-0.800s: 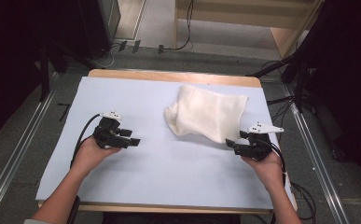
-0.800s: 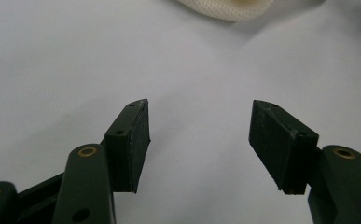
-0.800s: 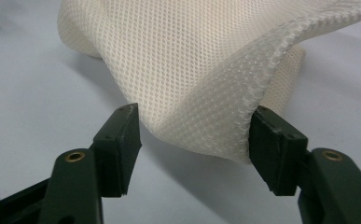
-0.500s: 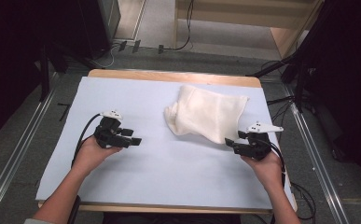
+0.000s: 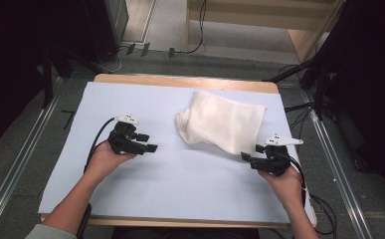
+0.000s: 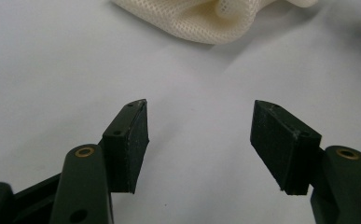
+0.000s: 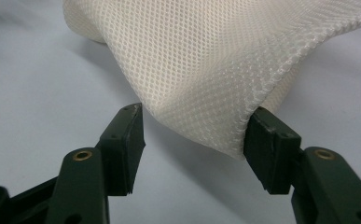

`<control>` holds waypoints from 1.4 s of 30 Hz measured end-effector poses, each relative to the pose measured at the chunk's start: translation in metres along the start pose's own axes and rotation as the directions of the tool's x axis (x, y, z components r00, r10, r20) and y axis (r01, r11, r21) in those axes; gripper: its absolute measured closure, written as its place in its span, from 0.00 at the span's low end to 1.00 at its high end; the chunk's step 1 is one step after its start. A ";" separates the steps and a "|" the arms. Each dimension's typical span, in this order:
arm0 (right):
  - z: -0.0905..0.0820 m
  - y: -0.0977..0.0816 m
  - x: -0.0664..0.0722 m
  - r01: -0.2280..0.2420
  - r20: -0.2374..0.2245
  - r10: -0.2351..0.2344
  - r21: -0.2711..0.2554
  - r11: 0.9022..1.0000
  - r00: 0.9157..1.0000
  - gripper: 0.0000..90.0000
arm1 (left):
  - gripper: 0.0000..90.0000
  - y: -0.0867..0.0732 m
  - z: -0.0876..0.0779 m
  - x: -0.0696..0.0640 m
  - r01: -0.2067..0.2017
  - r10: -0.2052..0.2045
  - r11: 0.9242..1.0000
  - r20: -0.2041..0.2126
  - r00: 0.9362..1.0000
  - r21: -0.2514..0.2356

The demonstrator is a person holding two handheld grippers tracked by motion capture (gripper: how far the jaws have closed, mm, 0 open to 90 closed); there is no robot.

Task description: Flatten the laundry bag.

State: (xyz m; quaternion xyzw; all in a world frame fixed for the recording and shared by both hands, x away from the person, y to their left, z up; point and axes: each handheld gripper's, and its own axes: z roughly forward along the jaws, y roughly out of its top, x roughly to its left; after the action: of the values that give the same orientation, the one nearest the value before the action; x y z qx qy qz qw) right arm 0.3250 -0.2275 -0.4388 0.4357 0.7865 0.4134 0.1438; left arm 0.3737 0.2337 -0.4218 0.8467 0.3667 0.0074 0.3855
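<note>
White mesh bag lies far-right on table. Right gripper has crept closer; jaws spread around its near corner, likely readying a grasp. Left gripper gapes, empty, unmoved.

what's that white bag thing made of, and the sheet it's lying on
The white bag looks like a soft knitted mesh fabric, probably synthetic: the right gripper view shows a fine, regular grid of tiny holes, and it drapes in loose folds. The sheet under it is pale blue-grey, matte and smooth, possibly paper or thin plastic; the look leaves that open. It lies flat over a wooden tabletop, judging by the tan grain at the far edge.
</note>
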 end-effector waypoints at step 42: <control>-0.007 0.050 0.021 0.046 0.005 -0.046 0.022 0.999 0.999 0.50 | 0.44 -0.013 -0.016 0.005 0.048 -0.048 0.999 -0.009 0.999 0.002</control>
State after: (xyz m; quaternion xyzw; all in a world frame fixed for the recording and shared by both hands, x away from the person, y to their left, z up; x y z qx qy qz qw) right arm 0.3378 -0.2004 -0.3928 0.4202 0.8003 0.4003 0.1506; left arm 0.3649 0.2525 -0.4206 0.8381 0.3886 0.0015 0.3829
